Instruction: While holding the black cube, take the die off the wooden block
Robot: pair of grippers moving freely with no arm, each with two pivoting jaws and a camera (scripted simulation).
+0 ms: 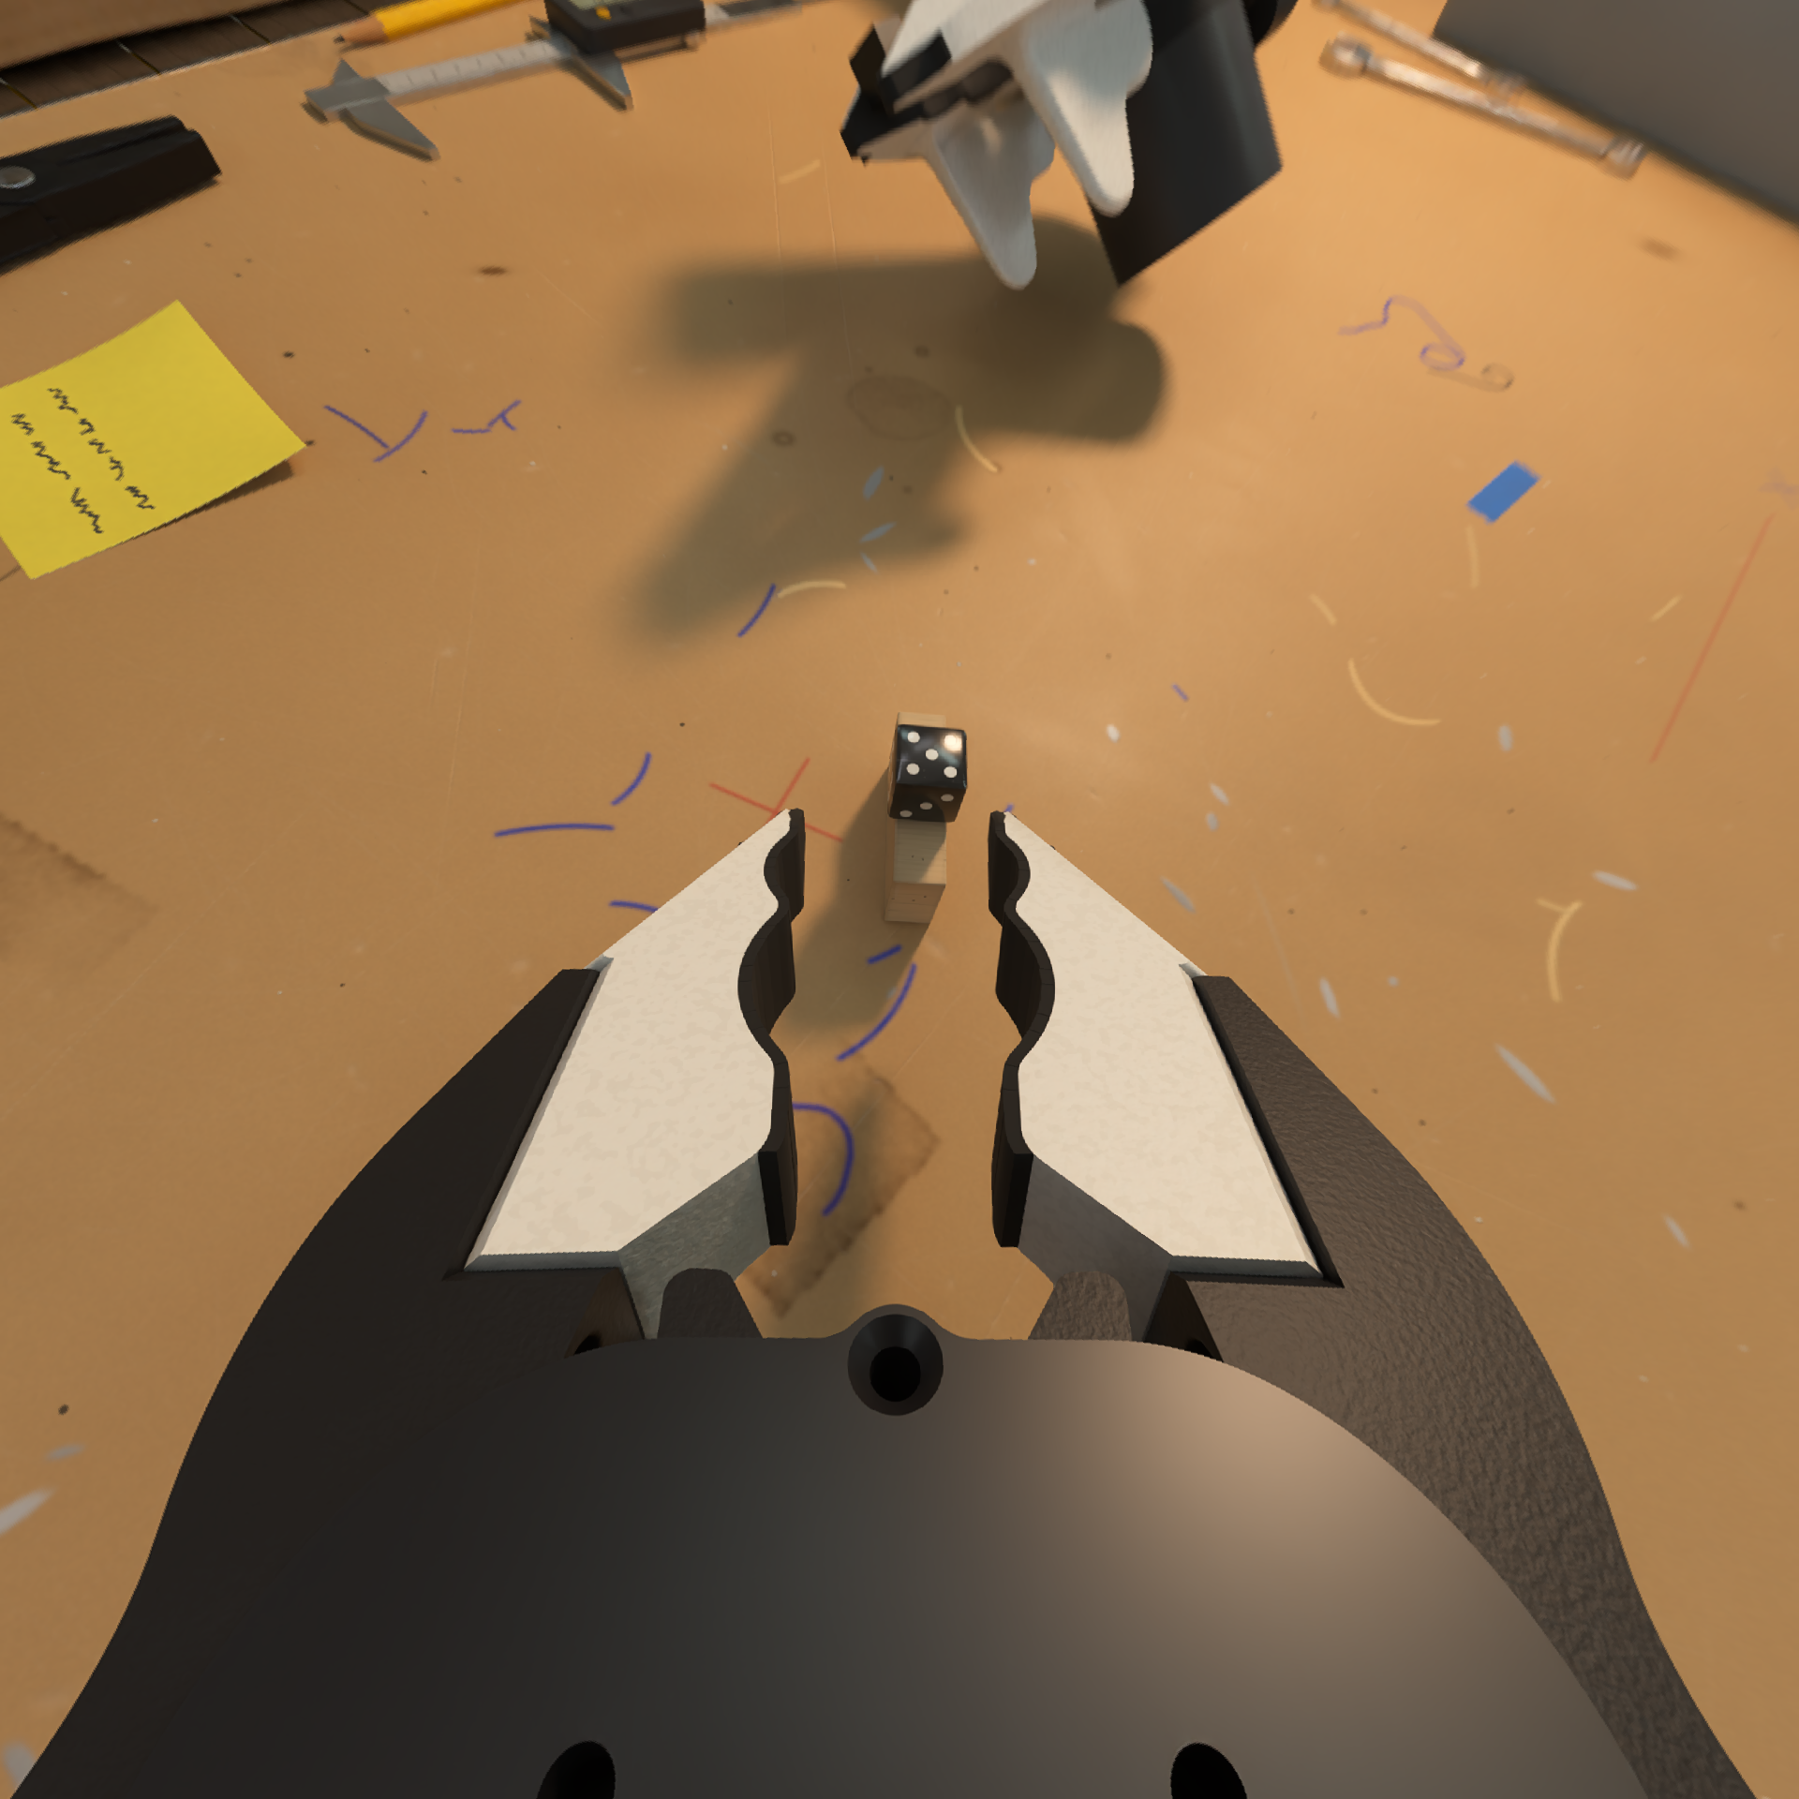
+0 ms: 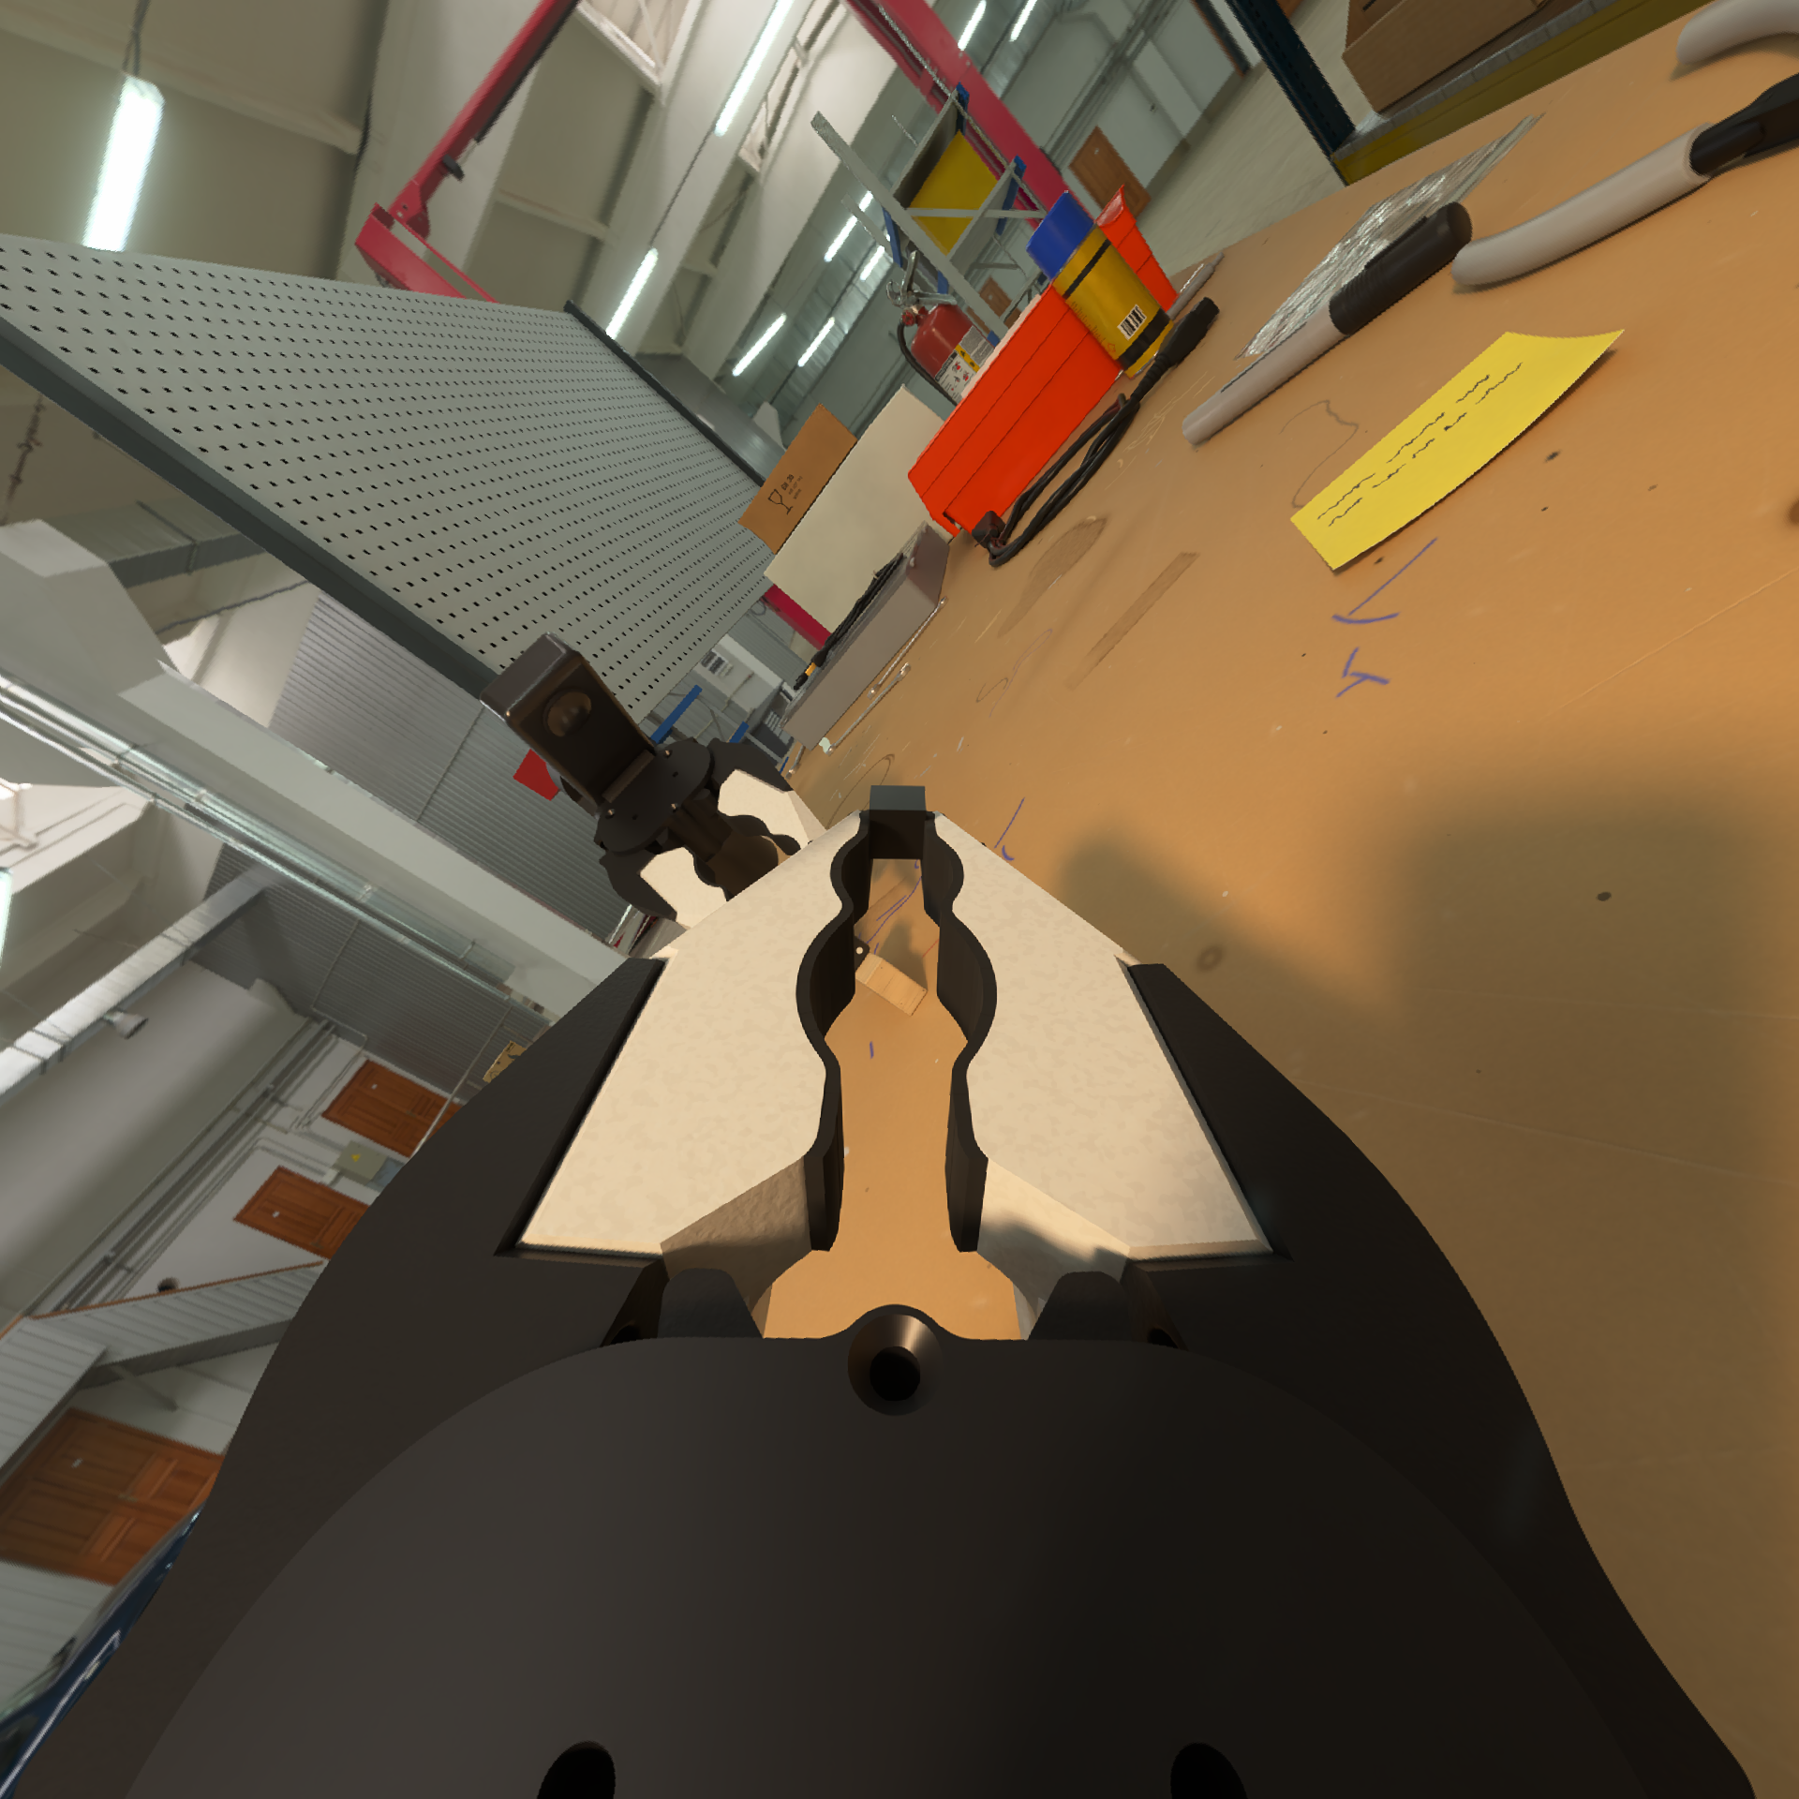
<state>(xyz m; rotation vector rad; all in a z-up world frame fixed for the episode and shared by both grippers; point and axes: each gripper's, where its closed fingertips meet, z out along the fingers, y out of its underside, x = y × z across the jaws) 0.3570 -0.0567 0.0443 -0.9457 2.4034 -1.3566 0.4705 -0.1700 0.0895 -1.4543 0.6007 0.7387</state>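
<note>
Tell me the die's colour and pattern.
The die is black with white pips; the left wrist view shows it best.

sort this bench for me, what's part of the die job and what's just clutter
Job:
- die on the wooden block
- left gripper, open, facing it
- right gripper, shut on the black cube

Lying about:
- yellow note
- caliper
- pencil
- orange case

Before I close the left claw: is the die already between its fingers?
No. The die sits atop the wooden block, ahead of the open left claw.
</note>
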